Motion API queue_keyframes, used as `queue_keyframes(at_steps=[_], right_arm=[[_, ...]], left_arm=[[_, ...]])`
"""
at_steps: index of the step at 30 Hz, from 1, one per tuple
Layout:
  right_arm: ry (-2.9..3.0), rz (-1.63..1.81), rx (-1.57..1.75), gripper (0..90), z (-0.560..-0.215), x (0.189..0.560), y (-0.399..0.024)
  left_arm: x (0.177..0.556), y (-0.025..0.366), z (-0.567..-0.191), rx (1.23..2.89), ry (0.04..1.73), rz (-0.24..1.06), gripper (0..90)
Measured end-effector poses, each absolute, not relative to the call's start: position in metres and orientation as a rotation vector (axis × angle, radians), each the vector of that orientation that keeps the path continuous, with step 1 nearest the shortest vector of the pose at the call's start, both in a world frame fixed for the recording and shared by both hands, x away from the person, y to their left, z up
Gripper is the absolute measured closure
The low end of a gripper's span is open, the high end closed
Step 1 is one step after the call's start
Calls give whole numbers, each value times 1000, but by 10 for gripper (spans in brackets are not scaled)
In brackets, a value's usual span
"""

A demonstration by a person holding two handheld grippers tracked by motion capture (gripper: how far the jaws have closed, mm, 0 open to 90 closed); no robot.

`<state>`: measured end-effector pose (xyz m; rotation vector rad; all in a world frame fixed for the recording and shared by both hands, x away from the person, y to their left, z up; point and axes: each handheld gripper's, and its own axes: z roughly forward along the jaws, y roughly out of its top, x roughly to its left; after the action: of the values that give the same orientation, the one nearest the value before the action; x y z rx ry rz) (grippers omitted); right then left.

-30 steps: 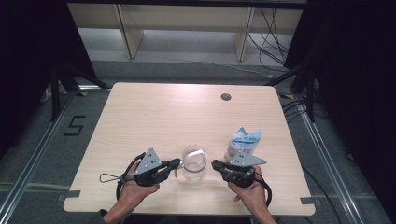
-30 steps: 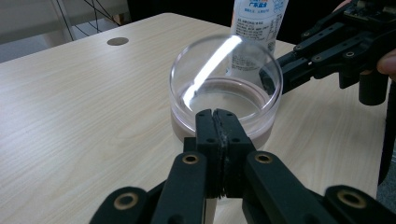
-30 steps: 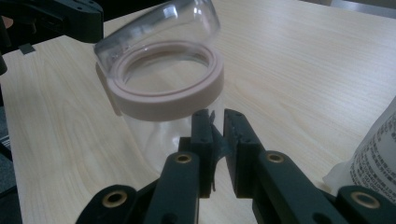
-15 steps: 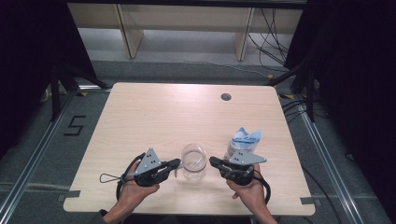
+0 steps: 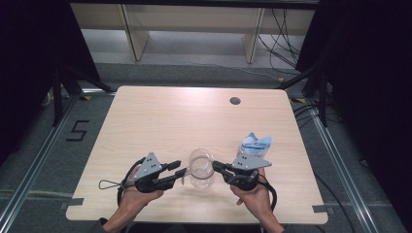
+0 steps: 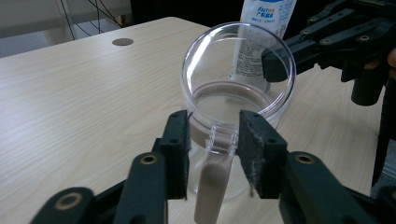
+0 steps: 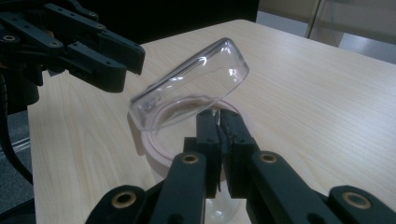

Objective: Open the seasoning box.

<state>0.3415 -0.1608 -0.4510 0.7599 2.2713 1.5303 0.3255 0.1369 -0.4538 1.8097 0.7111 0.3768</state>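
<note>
At the lower centre of the high view, a clear jar [image 5: 201, 168] with a hinged lid [image 6: 238, 60] stands on the table [image 5: 160, 116] between two hand-held tools. The left gripper [image 6: 212, 142] has just been opening its jaws; its pads now stand apart on either side of the jar's latch, touching nothing, so its hold there appears released. The right gripper [image 7: 218, 125] is pinched tight on the jar's rim. The lid stands raised and the jar looks empty; a blue-and-white pouch [image 5: 256, 144], right of centre, may be meant for it.
</note>
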Motion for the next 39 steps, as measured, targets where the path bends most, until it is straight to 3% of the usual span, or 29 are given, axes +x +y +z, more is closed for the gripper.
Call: queue_keyframes(at_steps=[4, 15, 39], right_arm=[[2274, 1520, 758, 872, -448, 340, -160], [2273, 1535, 735, 872, -443, 338, -151], [2285, 1553, 616, 869, -436, 334, -128]], left_arm=[[324, 141, -457, 1808, 735, 361, 472], [316, 156, -471, 1862, 782, 398, 303], [311, 169, -492, 1892, 857, 416, 203]])
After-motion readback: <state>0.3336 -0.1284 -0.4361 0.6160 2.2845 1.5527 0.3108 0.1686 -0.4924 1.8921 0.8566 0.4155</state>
